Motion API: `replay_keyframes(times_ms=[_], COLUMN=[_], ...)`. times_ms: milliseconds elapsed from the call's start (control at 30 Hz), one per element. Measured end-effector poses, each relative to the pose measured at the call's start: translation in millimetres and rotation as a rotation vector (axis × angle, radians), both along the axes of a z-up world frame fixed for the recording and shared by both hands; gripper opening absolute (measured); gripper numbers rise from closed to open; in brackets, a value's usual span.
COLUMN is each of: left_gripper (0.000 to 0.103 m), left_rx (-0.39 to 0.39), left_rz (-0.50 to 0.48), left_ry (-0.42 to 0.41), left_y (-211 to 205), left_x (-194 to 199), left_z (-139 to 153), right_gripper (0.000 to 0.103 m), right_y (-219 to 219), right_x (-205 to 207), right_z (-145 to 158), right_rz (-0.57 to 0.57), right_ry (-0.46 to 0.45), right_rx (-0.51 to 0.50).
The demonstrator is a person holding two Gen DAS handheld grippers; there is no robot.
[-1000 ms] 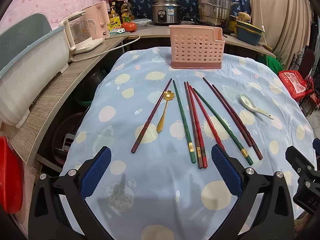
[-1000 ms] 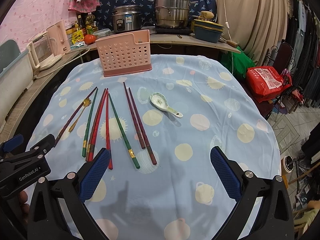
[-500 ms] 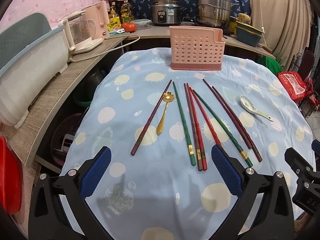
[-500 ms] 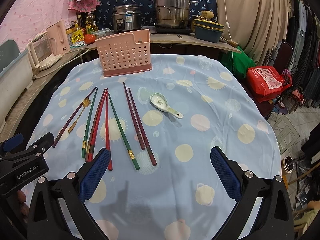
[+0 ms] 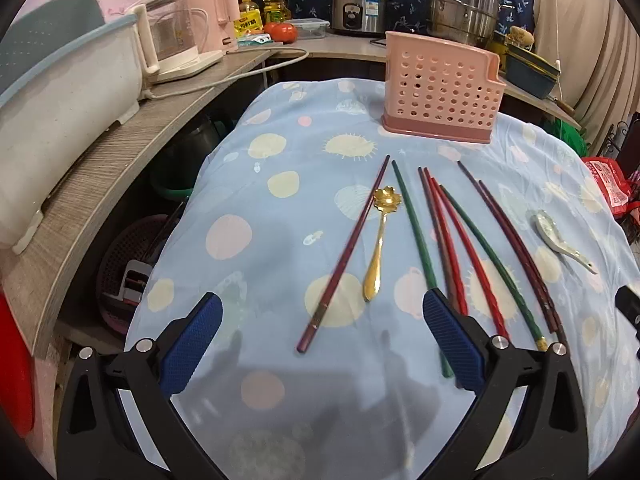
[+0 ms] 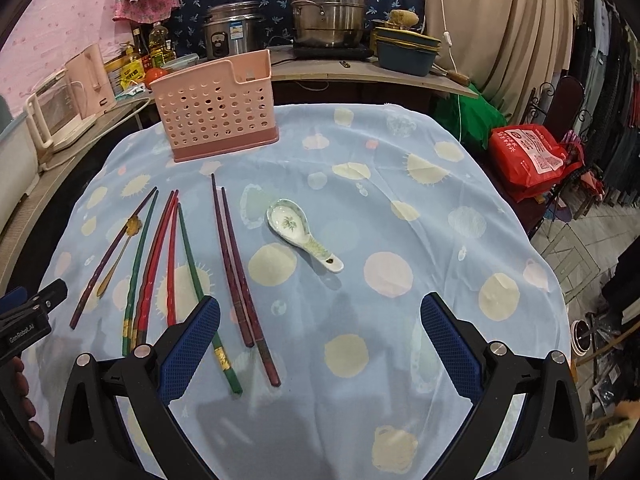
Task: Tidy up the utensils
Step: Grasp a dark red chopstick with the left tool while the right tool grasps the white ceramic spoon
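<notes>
A pink perforated utensil holder (image 5: 442, 96) (image 6: 218, 110) stands at the far side of the round table. Several chopsticks in maroon (image 5: 344, 256), green (image 5: 416, 240) and red (image 5: 452, 248) lie side by side on the blue dotted cloth, seen also as chopsticks (image 6: 236, 264) in the right wrist view. A gold spoon (image 5: 380, 240) lies among them, and a white ceramic spoon (image 6: 302, 234) (image 5: 560, 236) lies to their right. My left gripper (image 5: 320, 340) hovers open over the near ends of the maroon chopstick and gold spoon. My right gripper (image 6: 320, 344) is open, nearer than the ceramic spoon.
A curved wooden counter (image 5: 120, 152) at the left carries a kettle (image 5: 172, 48) and a white tub (image 5: 60, 92). A rice cooker (image 6: 232, 36) and steel pot (image 6: 328, 16) stand behind the table. A red bag (image 6: 532, 156) sits at the right, past the table edge.
My left gripper has moved forward and a little left, so the maroon chopstick and gold spoon now lie between its fingers. My right gripper has moved forward slightly toward the ceramic spoon.
</notes>
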State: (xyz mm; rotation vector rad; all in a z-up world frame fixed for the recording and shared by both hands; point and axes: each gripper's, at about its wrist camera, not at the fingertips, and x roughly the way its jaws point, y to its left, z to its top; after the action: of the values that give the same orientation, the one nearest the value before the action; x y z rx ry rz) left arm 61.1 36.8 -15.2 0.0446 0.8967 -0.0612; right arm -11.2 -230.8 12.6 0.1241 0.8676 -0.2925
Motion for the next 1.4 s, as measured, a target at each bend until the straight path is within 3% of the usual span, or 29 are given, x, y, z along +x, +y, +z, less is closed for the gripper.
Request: replay_keyframes(times_ms=[300, 467, 600, 700, 933, 1100, 1400], left_gripper=[0.089, 0.071, 0.065, 0.052, 0.011, 0.008, 0.008], left_rx=[0.012, 0.000, -0.010, -0.023, -0.081, -0.114, -0.119], left_rz=[-0.007, -0.035, -0.054, -0.076, -0.140, -0.152, -0.141], left_ry=[0.065, 0.118, 0.118, 0.114, 0.125, 0.140, 0.160], left_y=[10, 11, 12, 11, 6, 3, 2], left_x=[40, 50, 50, 47, 36, 27, 23], left_z=[-34, -51, -54, -52, -49, -45, -48], right_gripper=[0.096, 0.092, 0.090, 0.089, 0.080, 0.071, 0.045], right_y=[-14, -20, -24, -25, -23, -26, -40], right_x=[34, 48, 55, 55, 53, 54, 76], right_z=[-13, -22, -26, -27, -28, -28, -37], right_rz=[-0.016, -0.026, -0.034, -0.035, -0.019, -0.009, 0.001], right_ry=[0.022, 0.044, 0.053, 0.056, 0.063, 0.065, 0.084], right_rx=[0.015, 0.019, 0.022, 0.026, 0.024, 0.040, 0.109])
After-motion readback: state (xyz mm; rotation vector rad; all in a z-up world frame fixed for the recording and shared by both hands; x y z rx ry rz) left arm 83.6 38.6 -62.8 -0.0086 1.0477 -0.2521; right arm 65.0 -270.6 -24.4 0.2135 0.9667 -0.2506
